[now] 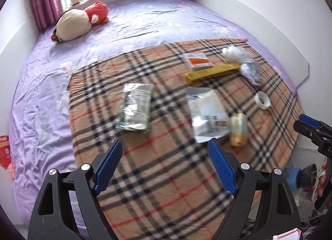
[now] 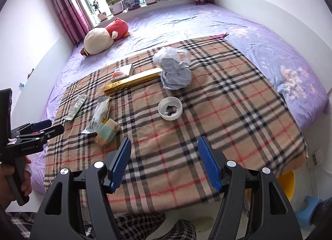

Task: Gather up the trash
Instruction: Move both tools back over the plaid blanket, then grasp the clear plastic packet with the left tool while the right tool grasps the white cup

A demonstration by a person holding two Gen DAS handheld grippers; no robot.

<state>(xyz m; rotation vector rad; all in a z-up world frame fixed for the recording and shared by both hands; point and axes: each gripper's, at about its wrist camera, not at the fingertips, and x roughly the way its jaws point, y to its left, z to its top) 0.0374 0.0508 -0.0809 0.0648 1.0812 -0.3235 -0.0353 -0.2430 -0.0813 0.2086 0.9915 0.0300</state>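
Blanket (image 2: 207, 98) on bed (image 2: 186, 17) — box (image 2: 122, 71) behind long box (image 2: 132, 81); cup (image 2: 170, 108) before crumpled bag (image 2: 175, 71); wrappers (image 2: 99, 113) left.

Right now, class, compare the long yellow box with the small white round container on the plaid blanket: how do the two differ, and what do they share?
The long yellow box is a slim straight-edged bar; the white round container is a low circle. The box is closed and gold-yellow; the container is white, open on top, with dark bits inside. The box lies against the crumpled grey bag; the container sits apart. Both rest on the plaid blanket, untouched by either gripper.
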